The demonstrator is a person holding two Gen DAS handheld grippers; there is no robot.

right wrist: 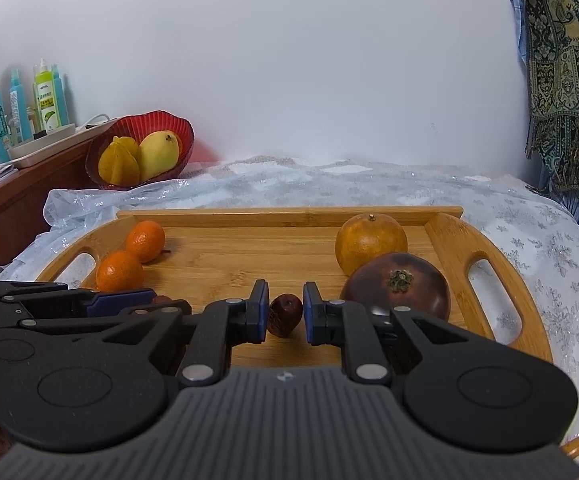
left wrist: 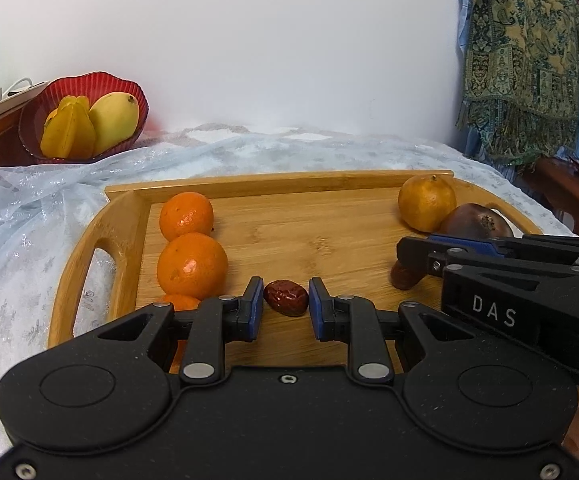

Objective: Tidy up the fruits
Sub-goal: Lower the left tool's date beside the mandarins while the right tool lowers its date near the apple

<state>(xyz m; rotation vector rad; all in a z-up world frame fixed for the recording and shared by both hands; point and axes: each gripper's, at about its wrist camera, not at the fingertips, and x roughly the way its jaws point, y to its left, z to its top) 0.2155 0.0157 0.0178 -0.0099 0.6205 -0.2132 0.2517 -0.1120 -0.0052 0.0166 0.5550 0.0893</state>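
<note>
i am holding a red date (left wrist: 286,297) in the left hand-held gripper (left wrist: 285,309) and a second date (right wrist: 285,315) in the right hand-held gripper (right wrist: 285,312), both clamped shut low over the wooden tray (left wrist: 289,188). the small wrinkled fruits are risking rolling out sideways if my squeeze is off-centre. the left date's long axis is lying across the jaws; the right one is pointing away from me.

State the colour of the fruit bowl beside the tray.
Translucent red, with a scalloped rim: the bowl shows best in the right wrist view.
</note>
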